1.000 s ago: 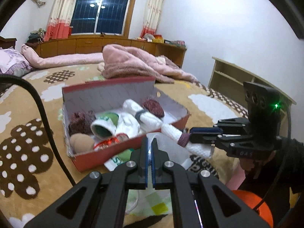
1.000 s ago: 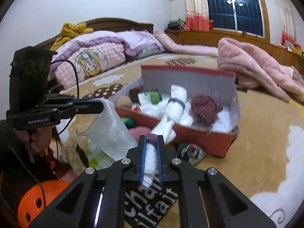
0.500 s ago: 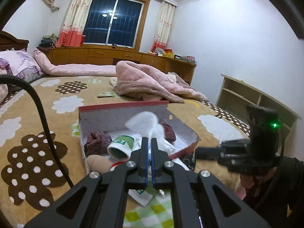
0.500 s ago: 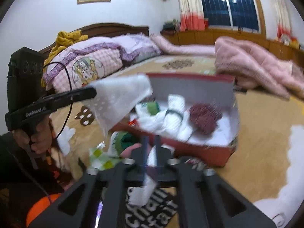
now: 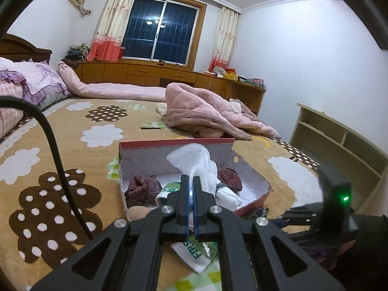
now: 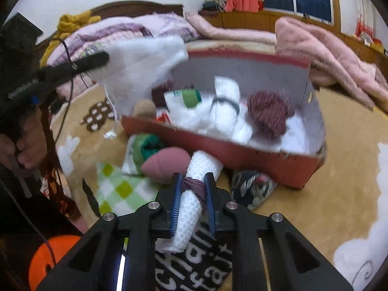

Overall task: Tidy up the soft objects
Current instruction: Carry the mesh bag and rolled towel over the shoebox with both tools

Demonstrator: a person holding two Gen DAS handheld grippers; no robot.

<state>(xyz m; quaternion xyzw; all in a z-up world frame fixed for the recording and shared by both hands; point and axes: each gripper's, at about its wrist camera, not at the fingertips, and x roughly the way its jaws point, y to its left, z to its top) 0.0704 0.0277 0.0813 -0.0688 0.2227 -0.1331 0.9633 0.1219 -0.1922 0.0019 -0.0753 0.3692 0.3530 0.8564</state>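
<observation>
A red cardboard box (image 5: 254, 202) (image 6: 242, 155) on the bed holds maroon knit items (image 6: 269, 112), rolled white cloths (image 6: 225, 101) and a green-and-white roll (image 6: 189, 98). My left gripper (image 5: 191, 189) (image 6: 101, 58) is shut on a thin white cloth (image 5: 194, 160) (image 6: 143, 65), held up over the box's near left corner. My right gripper (image 6: 192, 189) holds a rolled white towel (image 6: 194, 201) tied with a purple band, in front of the box; its jaws have widened around the roll.
In front of the box lie a pink pouch (image 6: 165, 163), a green roll (image 6: 145, 148), a checked cloth (image 6: 114, 189), a patterned dark pouch (image 6: 252, 188) and a black lettered cloth (image 6: 194, 266). A pink blanket (image 5: 208, 118) lies behind the box. A wooden shelf (image 5: 339, 145) stands at the right.
My left gripper has lifted the thin white cloth up over the box. My right gripper has drawn the rolled towel back from the box and its jaws have spread a little.
</observation>
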